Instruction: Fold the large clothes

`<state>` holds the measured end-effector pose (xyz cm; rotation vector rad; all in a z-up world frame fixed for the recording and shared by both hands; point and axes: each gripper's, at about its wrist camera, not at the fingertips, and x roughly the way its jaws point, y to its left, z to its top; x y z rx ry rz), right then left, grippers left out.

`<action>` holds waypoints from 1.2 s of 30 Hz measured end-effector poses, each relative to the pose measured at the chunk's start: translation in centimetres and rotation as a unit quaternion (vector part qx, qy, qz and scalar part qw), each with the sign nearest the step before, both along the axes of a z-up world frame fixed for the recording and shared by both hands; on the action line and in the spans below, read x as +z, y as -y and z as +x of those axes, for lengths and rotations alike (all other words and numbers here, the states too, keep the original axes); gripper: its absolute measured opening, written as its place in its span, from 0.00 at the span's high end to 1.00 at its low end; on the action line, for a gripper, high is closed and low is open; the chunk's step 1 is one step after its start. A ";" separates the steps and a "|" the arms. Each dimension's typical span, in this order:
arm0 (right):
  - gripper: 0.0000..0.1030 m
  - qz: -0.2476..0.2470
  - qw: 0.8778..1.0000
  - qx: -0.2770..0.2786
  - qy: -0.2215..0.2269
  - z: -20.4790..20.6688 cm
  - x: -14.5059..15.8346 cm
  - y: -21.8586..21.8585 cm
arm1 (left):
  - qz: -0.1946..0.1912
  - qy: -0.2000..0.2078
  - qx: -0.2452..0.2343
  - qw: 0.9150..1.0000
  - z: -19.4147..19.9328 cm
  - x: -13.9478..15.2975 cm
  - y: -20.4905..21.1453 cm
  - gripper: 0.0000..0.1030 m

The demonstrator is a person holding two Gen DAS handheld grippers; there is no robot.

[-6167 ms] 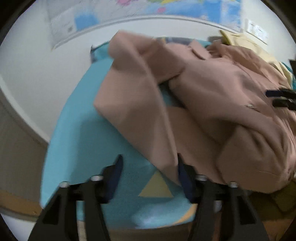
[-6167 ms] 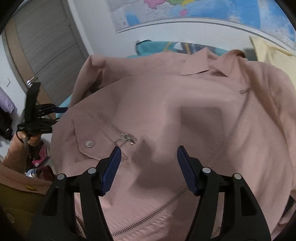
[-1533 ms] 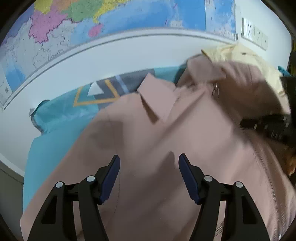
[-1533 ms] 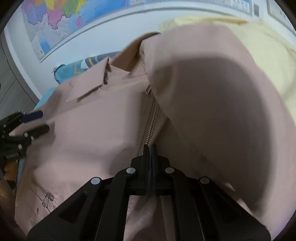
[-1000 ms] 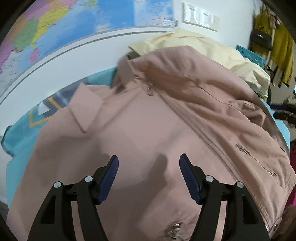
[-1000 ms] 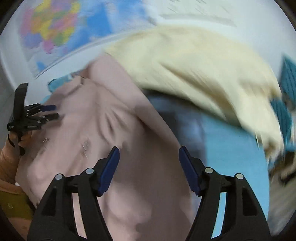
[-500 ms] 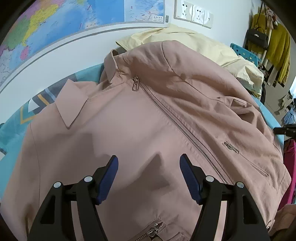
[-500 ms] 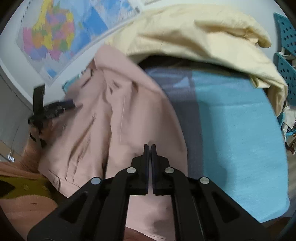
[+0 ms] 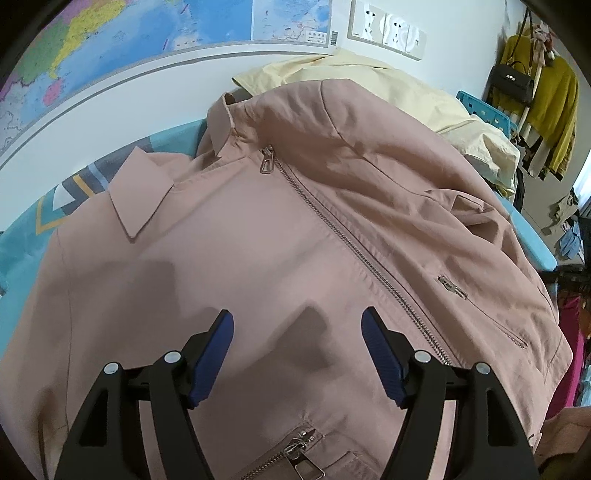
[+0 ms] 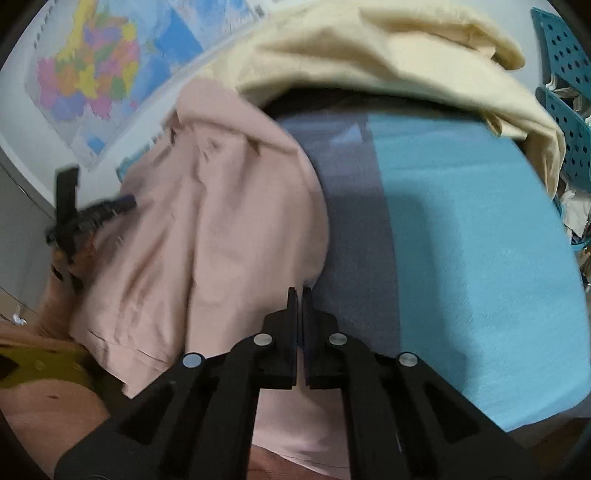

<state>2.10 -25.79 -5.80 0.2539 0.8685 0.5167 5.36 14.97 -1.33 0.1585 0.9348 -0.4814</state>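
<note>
A dusty pink zip-up jacket point(image 9: 280, 236) lies front up on the blue table cover point(image 9: 22, 236), collar toward the wall and zipper running diagonally. My left gripper point(image 9: 297, 328) is open and empty, just above the jacket's lower front. In the right wrist view the same jacket point(image 10: 221, 221) is bunched at the left. My right gripper point(image 10: 299, 295) is shut at the jacket's right edge; pink cloth shows under the jaws, but I cannot tell if it is pinched. The left gripper also shows in the right wrist view point(image 10: 122, 203), over the jacket's far side.
A pale yellow garment point(image 9: 424, 96) is heaped at the back right, also in the right wrist view point(image 10: 406, 62). Bare blue cover point(image 10: 480, 240) lies right of the jacket. A wall map point(image 9: 147, 44), sockets point(image 9: 384, 33), hanging clothes point(image 9: 535, 92) and a teal crate point(image 10: 569, 92) surround the table.
The right gripper has stayed shut and come nearer the jacket's right edge. The left gripper has barely moved and stays open over the jacket.
</note>
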 end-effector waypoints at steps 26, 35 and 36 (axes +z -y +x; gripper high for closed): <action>0.73 -0.033 0.958 0.271 0.085 6.6 15.0 -25.8 | -0.096 0.037 0.038 0.994 -4.1 4.4 -8.1 0.33; 0.54 -0.115 0.989 0.069 0.066 15.4 10.9 -17.5 | -0.093 0.023 -0.029 0.995 -5.8 3.8 -4.2 0.19; 0.54 -0.111 0.990 0.064 0.057 16.4 10.3 -17.2 | -0.076 0.023 -0.041 0.996 -5.7 3.3 -2.9 0.19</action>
